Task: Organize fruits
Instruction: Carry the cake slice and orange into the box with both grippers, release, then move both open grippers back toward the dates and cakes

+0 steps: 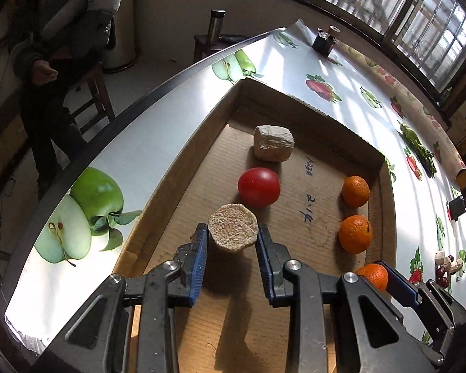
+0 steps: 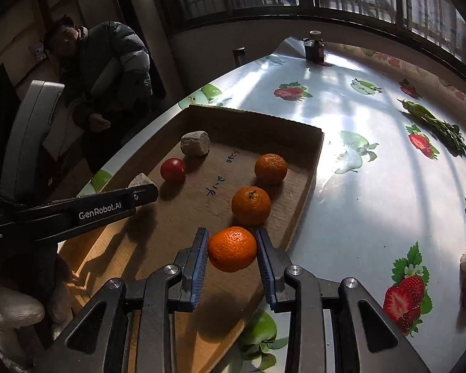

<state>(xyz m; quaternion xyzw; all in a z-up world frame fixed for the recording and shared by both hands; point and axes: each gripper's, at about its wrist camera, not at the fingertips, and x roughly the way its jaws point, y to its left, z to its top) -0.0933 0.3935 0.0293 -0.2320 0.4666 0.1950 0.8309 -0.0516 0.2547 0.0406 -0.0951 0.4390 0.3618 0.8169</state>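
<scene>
A sunlit table [image 1: 158,143] with a fruit-print cloth carries a cardboard tray [image 1: 202,143]. In the left wrist view, the left gripper [image 1: 232,236] pinches a tan cake [image 1: 233,228] at lower centre, below a tomato [image 1: 258,186]. In the right wrist view, the right gripper [image 2: 232,250] clamps an orange [image 2: 232,248] at lower centre, over the tray's near end.

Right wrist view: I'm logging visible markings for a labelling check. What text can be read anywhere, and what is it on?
"GenRobot.AI": white print on the side of the left tool.
"ata", "cquisition", "System": small white print, cut off by the picture's edge, on the same tool's body.
Blue handwriting on the cardboard tray floor: not legible.
</scene>
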